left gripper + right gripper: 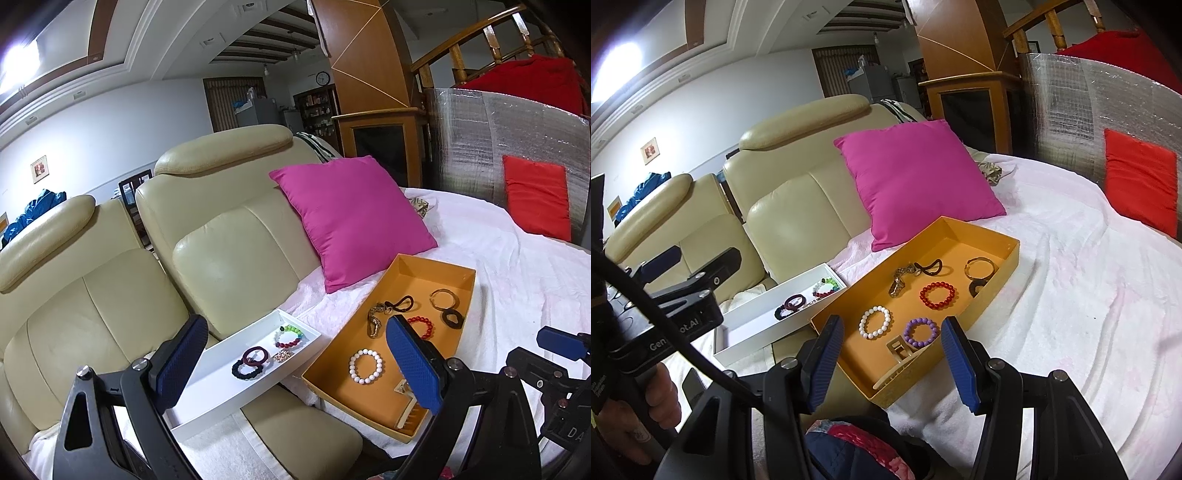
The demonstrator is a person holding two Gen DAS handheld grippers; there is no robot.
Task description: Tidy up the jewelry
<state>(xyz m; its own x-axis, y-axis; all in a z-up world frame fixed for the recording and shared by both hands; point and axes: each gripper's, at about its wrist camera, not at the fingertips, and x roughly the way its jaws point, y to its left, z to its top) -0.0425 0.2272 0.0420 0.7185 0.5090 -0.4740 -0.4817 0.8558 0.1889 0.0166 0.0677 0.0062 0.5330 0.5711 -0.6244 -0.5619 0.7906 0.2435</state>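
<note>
Here, the right gripper [892, 360] hovers spread and empty, the purple bracelet [921, 332] just ahead inside the orange box [991, 299]. The left gripper [295, 363] is spread too. Closing carelessly could snag the neighbouring hair clip [899, 349].

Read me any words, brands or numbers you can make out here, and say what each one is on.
"Gen...ot.AI", middle hidden by a cable: side of the left hand-held gripper.
"DA...", cut off: body of the right hand-held gripper.
Small vertical print on the left handle: too small to read.
Wall clock: numerals too small.
</note>
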